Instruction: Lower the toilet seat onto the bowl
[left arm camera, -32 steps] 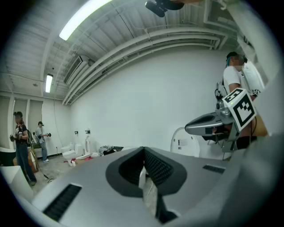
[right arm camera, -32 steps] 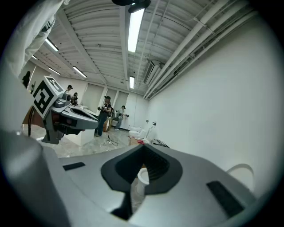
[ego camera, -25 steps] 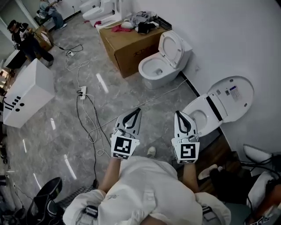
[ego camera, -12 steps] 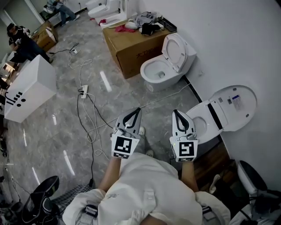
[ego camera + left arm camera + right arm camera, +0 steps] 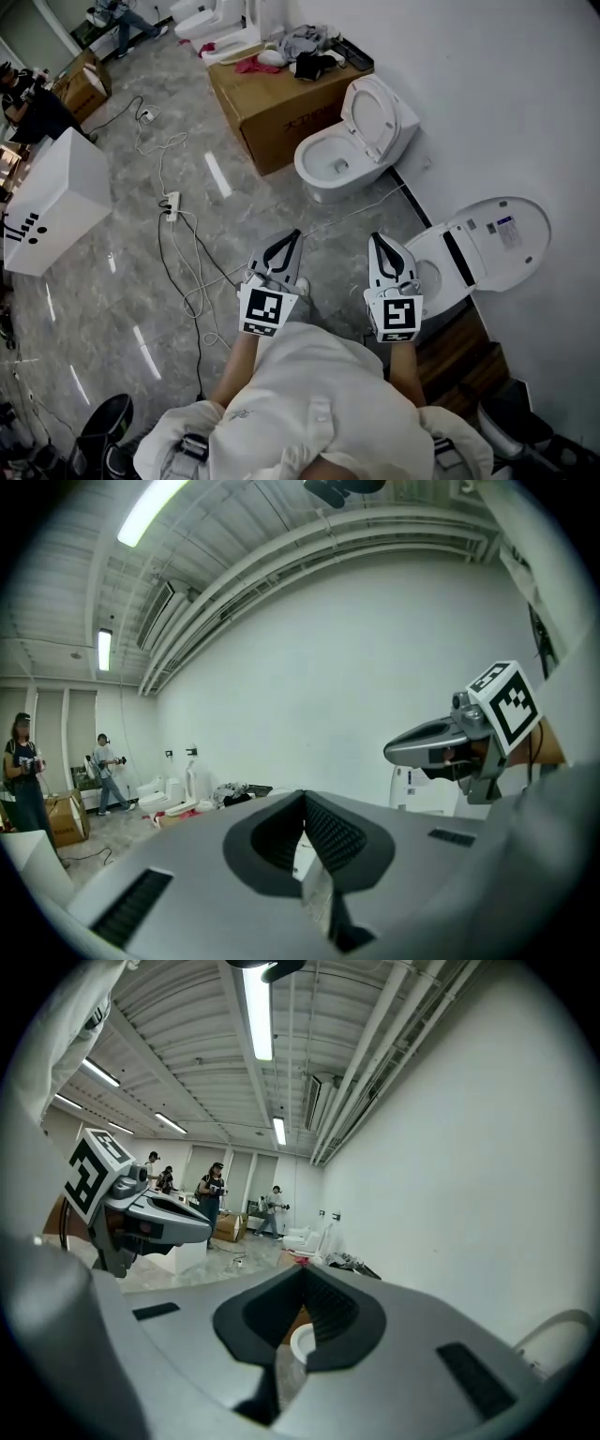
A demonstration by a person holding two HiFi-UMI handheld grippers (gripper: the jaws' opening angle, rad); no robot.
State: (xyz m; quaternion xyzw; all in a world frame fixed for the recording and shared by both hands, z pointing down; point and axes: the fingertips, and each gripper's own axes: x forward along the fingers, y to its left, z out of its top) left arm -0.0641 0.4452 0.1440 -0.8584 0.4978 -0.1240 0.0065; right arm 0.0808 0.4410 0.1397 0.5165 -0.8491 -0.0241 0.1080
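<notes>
Two white toilets stand along the right wall. The near toilet's bowl (image 5: 433, 265) lies just right of my right gripper (image 5: 378, 240), and its seat and lid (image 5: 492, 239) are raised against the wall. The far toilet (image 5: 328, 155) also has its seat (image 5: 370, 112) up. My left gripper (image 5: 294, 236) is held level beside the right one, over the floor. Both are shut and hold nothing. In the right gripper view a white bowl rim (image 5: 300, 1340) shows past the shut jaws of the right gripper (image 5: 302, 1277). The left gripper view looks past the left gripper (image 5: 302, 797) at the bare wall.
A cardboard box (image 5: 272, 94) with clothes on top stands left of the far toilet. Cables (image 5: 183, 248) and a power strip (image 5: 172, 201) trail over the grey floor. A white cabinet (image 5: 52, 202) is at the left, with people (image 5: 28, 98) beyond. Dark wooden flooring (image 5: 459, 347) lies beside the near toilet.
Both grippers have moved forward with the person, staying shut and side by side. The dark items at the lower right have slid out of the head view.
</notes>
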